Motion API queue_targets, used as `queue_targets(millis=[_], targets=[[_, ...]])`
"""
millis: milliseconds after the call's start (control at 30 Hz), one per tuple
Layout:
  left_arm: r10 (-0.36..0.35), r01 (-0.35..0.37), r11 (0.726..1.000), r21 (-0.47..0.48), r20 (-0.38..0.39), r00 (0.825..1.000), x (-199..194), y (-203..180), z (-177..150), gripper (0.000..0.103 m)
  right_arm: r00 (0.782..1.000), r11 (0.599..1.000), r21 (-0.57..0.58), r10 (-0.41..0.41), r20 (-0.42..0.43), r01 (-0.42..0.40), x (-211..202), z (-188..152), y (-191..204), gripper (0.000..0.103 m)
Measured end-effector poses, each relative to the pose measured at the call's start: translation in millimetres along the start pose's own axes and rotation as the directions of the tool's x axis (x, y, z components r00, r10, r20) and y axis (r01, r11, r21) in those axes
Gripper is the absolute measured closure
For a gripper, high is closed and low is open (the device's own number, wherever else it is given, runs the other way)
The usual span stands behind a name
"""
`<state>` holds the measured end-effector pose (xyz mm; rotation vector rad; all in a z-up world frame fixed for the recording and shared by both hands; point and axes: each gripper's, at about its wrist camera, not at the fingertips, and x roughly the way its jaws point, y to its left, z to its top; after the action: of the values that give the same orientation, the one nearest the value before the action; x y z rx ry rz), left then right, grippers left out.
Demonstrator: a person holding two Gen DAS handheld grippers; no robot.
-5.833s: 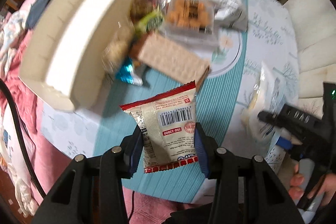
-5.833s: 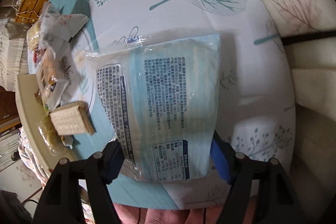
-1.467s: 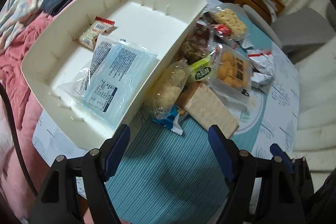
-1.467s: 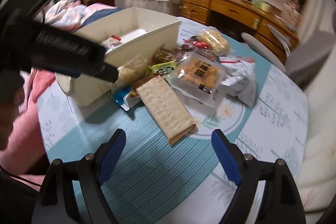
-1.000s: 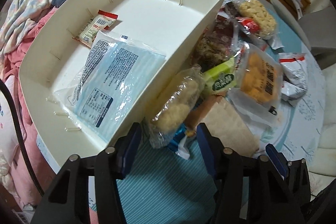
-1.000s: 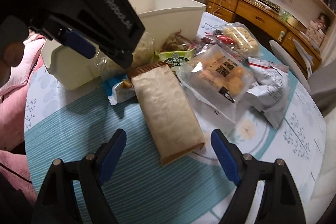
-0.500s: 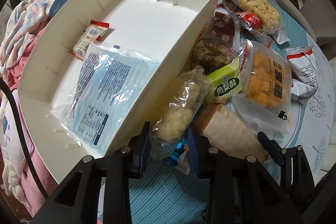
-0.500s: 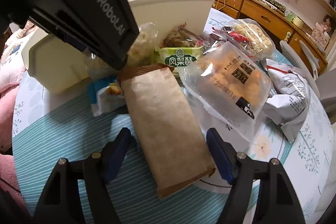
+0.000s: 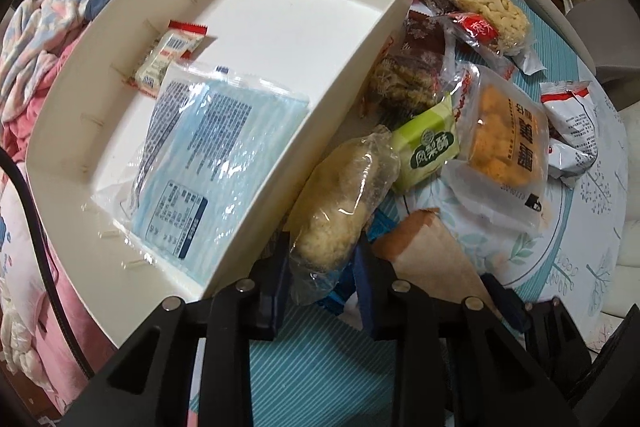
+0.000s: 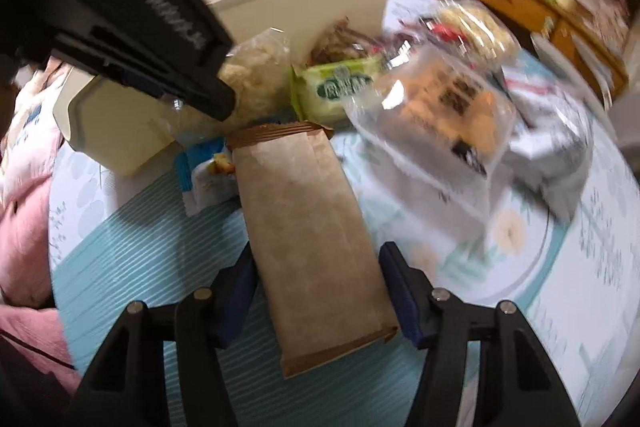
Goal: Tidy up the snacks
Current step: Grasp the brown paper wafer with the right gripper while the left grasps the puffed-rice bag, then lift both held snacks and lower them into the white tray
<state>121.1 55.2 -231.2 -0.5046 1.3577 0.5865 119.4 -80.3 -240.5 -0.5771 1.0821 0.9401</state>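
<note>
A white bin (image 9: 372, 67) holds a blue flat packet (image 9: 208, 159) and a small red-edged sachet (image 9: 168, 55). My left gripper (image 9: 322, 279) is shut on a clear bag of pale puffed snack (image 9: 340, 203) lying against the bin's outer wall. My right gripper (image 10: 316, 291) straddles a flat brown paper packet (image 10: 308, 239) on the table, with the jaws close to its sides and a small gap showing; the view is blurred. The left gripper's body (image 10: 132, 27) fills the right wrist view's upper left.
Loose snacks lie right of the bin: a green pastry pack (image 9: 428, 147), an orange-cake bag (image 9: 504, 143), a rice-cracker bag (image 9: 492, 7), a dark bag (image 9: 408, 71), white-red packets (image 9: 568, 131) and a blue wrapper (image 10: 200, 171). Pink bedding (image 9: 24, 67) lies left; wooden drawers stand behind.
My left gripper moved forward and closed on the puffed snack bag. My right gripper advanced over the brown packet and its jaws narrowed around it.
</note>
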Motion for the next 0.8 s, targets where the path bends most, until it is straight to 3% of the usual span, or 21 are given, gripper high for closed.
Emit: queue_targets(millis=[133,367,567,800], targets=[[-0.011,0.011,1.0,-0.004,-0.026,1.0,0,6,-7,0.076,0.997,0.989,0.146,0.043,-0.065,-0.034,-8,-9,-8,0.043],[-0.062,0.063,0.998,0.01,-0.044,0.997,-16,15,-28,0.076,0.985,0.925,0.374,0.119,-0.123,-0.065,-23,-32,-18,0.043],[-0.109,0.112,0.992,0.067,-0.049,0.993,-43,15,-47,0.076,0.98,0.878,0.474,0.146,-0.133,-0.067,-43,-48,-18,0.048],[-0.177,0.179,0.969,0.17,-0.023,0.984,-87,18,-56,0.076,0.989,0.847,0.528,0.126,-0.078,-0.066,-73,-48,-17,0.057]])
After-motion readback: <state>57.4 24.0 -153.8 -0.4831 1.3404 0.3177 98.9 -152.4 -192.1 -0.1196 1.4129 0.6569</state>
